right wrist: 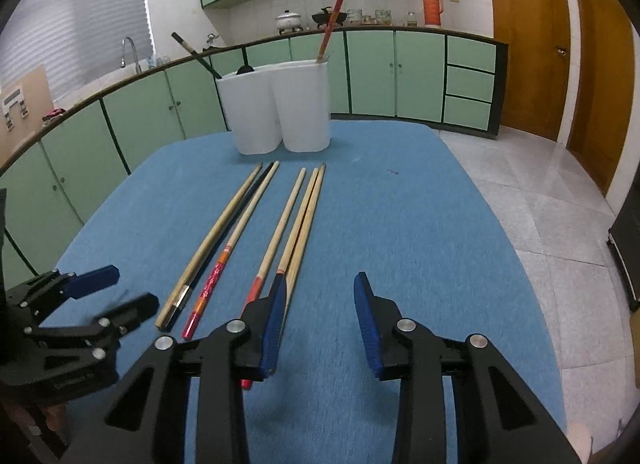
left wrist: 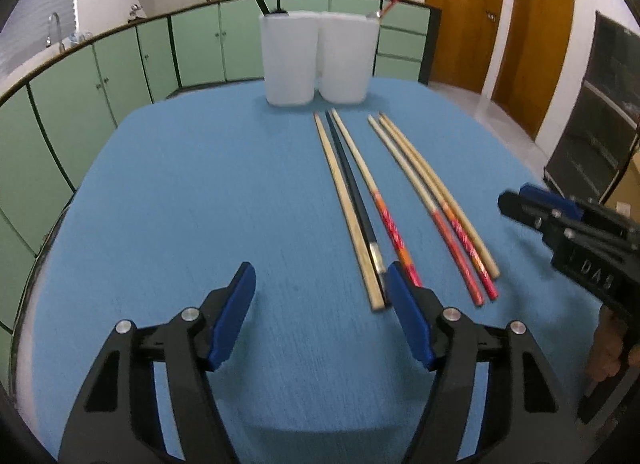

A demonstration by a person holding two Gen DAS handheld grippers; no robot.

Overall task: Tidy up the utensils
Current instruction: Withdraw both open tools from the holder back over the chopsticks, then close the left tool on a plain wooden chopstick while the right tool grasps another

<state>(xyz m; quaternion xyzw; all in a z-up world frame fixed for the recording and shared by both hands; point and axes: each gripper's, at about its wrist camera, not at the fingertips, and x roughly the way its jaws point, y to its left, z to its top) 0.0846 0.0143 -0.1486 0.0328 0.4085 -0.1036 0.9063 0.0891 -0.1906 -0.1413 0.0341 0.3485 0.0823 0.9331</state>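
Several chopsticks lie side by side on the blue table: a plain wooden one point(left wrist: 345, 207) point(right wrist: 211, 242), a black one point(left wrist: 352, 199) point(right wrist: 244, 199), and red-handled ones point(left wrist: 418, 199) point(right wrist: 276, 236). Two white holders stand at the far end; the left holder point(left wrist: 289, 59) point(right wrist: 249, 111) has a black chopstick in it, the right holder point(left wrist: 347, 57) point(right wrist: 305, 105) a red one. My left gripper point(left wrist: 322, 280) point(right wrist: 116, 292) is open and empty, just left of the chopsticks' near ends. My right gripper point(right wrist: 320, 288) point(left wrist: 516, 199) is open and empty, its left finger over the red-handled ends.
The blue table point(left wrist: 192, 191) drops off at its right edge to a tiled floor point(right wrist: 532, 199). Green cabinets point(right wrist: 416, 75) and a counter with a sink run behind. Wooden doors point(left wrist: 464, 11) stand at the right.
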